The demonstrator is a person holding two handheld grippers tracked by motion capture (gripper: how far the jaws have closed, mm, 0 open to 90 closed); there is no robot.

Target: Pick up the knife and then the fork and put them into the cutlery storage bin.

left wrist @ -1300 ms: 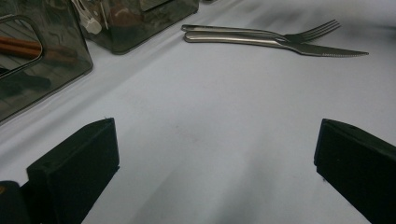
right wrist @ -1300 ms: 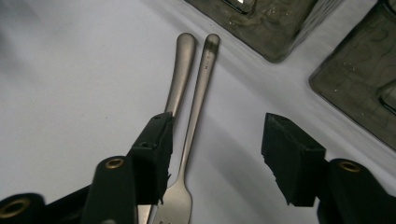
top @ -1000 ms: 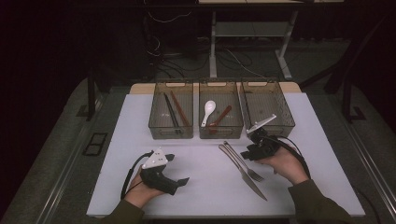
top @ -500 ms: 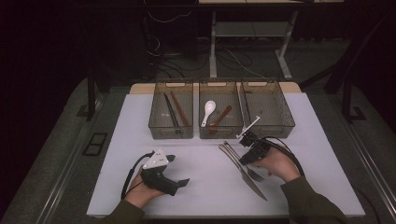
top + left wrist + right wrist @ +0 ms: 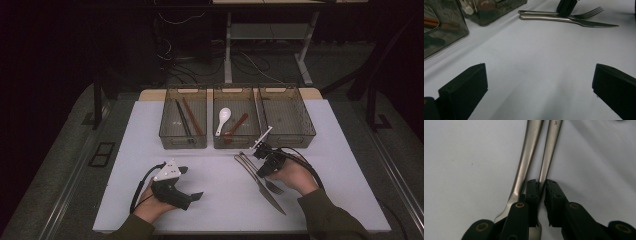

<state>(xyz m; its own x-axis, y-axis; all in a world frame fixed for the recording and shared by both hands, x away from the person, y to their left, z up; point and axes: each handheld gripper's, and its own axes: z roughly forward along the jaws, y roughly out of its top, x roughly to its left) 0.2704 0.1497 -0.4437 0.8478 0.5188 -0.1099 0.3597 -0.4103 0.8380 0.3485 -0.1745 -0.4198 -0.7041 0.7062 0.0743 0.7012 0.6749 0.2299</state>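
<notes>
Right gripper (image 5: 541, 182): narrow, having just been closing, and now pinching the thin neck of the fork (image 5: 550, 150) between the pads. Handle runs straight ahead of the jaws, away from the hand; the tine end sits behind the tips, under the gripper body. Lies flat on the white table (image 5: 529, 50), not yet lifted.

Just outside the left-hand jaw, touching or nearly so: the knife (image 5: 529, 150), parallel to the fork and crowding the same gap. Hard to tell whether that jaw presses on the knife's edge.

Left gripper (image 5: 540, 72): spread wide, nothing between the pads, only bare table. Well ahead of those jaws and to their right, the fork and knife with the other gripper on them.

Likely trouble from here:
- Slipping — smooth steel, a slender neck, and a grip that may catch only the upper edges of a piece lying flat. Probably slides out on the lift.
- Pivoting. Holds the fork at one narrow point between handle and head, so could swing about the pads and droop once off the table.
- Dragging the knife along, since the left-hand jaw is wedged beside it; could nudge it askew or flip it against the fork.
- Scraping pad tips on the table if pushed lower for a deeper bite.
</notes>
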